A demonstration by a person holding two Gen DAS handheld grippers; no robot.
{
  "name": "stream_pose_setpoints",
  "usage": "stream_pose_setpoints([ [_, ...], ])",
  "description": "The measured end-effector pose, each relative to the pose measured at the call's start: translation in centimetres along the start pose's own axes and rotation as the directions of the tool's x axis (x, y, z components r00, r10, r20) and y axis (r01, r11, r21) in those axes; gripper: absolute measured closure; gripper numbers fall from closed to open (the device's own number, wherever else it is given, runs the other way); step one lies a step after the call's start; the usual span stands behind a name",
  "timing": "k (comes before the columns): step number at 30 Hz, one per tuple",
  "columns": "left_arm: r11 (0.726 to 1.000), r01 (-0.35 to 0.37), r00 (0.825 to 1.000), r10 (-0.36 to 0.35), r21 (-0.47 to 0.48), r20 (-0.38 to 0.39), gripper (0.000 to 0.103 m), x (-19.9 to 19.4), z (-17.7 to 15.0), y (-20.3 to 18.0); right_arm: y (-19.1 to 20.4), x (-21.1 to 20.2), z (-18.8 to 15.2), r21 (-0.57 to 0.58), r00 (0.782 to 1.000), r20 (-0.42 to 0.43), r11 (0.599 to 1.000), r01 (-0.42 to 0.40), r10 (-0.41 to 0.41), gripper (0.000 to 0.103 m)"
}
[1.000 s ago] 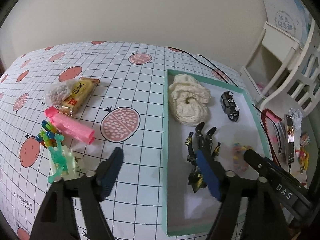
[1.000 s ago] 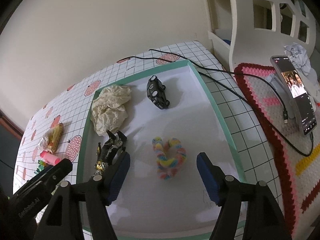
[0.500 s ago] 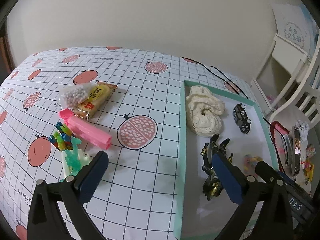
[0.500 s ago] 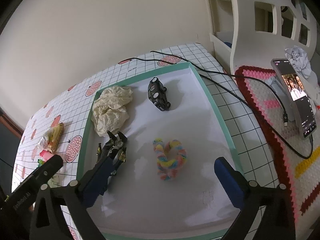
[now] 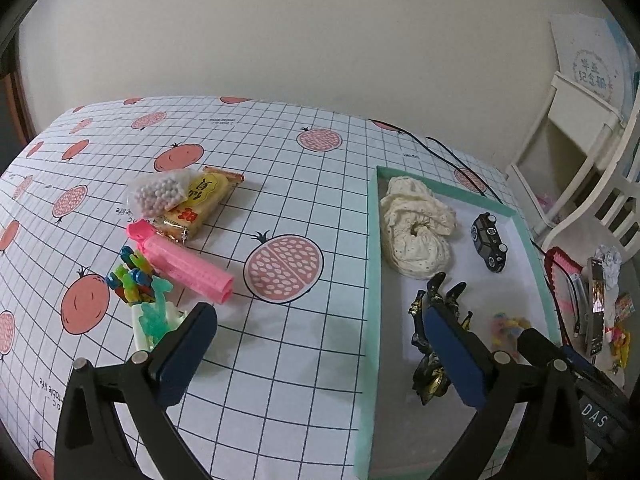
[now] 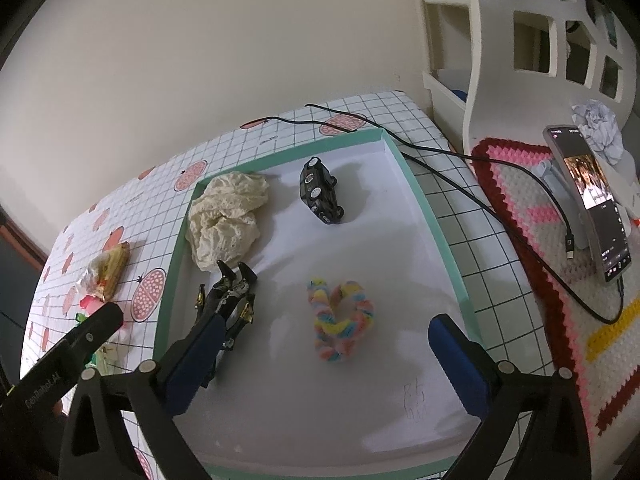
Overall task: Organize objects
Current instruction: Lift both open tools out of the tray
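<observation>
- At the far left of the desk (image 5: 280, 208) four things wait outside the tray: a bag of white beads (image 5: 160, 196) lying on a yellow snack packet (image 5: 200, 208), a pink tube (image 5: 184, 266) just in front of them, and a cluster of coloured plastic picks (image 5: 134, 280) standing in a small white holder.
- The pink tube's long axis runs diagonally, flared cap toward the far left, open end toward the near right and your left gripper (image 5: 316, 356).
- The snack packet lies at the opposite slant, one short end toward the far right, the other next to the tube's cap.
- Your left gripper is spread wide and holds nothing; it hangs above bare desk between the loose pile and the tray's edge.
- Judged from this, you are between placements: the next move looks like a reach left for the tube or the picks, and closing across the tube's narrow width calls for turning your wrist.
- In the green-rimmed tray (image 6: 432, 216) lie a cream cloth (image 6: 224, 220), a black-and-gold figure (image 6: 228, 304), a black toy car (image 6: 320, 192) and a pastel braided loop (image 6: 340, 316).
- Your right gripper (image 6: 324, 360) is also wide and empty, over the tray's near part, the loop just ahead of it.
</observation>
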State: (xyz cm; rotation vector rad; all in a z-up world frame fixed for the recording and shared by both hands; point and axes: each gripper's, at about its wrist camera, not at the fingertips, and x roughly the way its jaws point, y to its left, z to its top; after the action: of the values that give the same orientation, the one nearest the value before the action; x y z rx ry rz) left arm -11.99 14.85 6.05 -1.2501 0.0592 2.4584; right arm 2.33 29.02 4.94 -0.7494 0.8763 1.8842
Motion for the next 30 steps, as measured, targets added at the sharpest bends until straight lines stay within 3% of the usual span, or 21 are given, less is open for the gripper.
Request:
stream_pose_setpoints([
  [17,1.0,-0.003,1.0,0.003,-0.006,0.02,0.0,-1.7,0.8,1.0,2.4,-2.1,0.0,-0.059,0.999,0.049,0.998,0.005,-0.002,0.0],
  [30,0.997,-0.02,0.999,0.023,-0.075,0.043,0.0,-4.1,1.7,5.8,6.9,-3.3,-0.6,-0.106,0.996,0.087,0.994,-0.015,0.024,0.0],
])
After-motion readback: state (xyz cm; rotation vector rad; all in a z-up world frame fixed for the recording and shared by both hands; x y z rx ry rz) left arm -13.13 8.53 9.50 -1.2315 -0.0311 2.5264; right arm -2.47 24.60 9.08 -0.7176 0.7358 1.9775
